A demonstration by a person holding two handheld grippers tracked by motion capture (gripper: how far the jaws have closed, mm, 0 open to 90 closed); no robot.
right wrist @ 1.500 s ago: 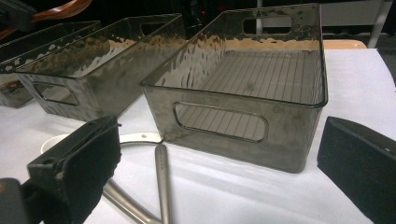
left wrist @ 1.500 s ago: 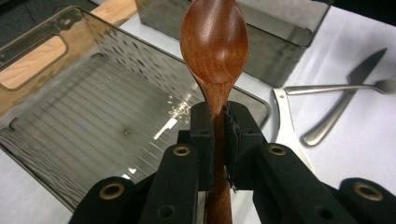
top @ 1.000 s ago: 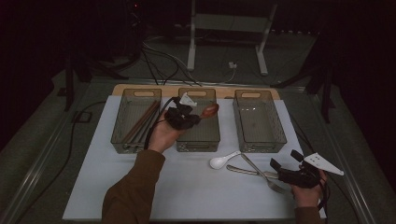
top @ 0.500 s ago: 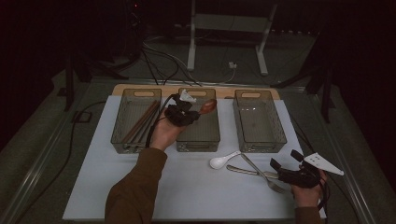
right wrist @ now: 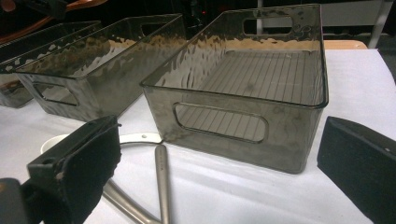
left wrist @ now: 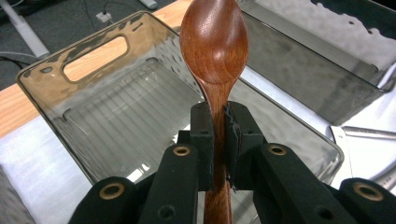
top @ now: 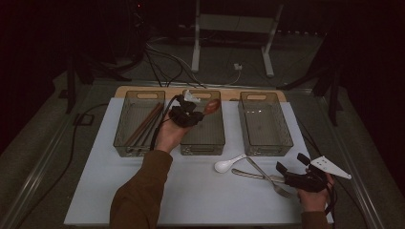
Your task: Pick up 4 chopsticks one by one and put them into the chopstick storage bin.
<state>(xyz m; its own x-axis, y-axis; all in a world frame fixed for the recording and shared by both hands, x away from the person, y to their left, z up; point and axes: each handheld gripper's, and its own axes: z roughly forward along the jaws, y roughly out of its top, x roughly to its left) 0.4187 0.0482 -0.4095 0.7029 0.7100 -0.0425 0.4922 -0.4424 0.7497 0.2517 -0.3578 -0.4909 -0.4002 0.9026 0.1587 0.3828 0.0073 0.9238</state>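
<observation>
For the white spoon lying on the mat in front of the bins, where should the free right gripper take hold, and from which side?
Probably the handle, from above. The white spoon lies flat on the white mat, its bowl toward the person's left and its handle rising toward the metal utensils. The handle is narrow enough for the open right gripper; the rounded bowl looks likelier to slip.

Three clear bins (top: 203, 125) stand in a row across the middle of the frame. One wooden spoon (top: 212, 106), one white spoon (top: 228, 164) and two metal utensils (top: 260, 174) lower right. Several chopsticks (top: 145, 124) lie in the left bin.
</observation>
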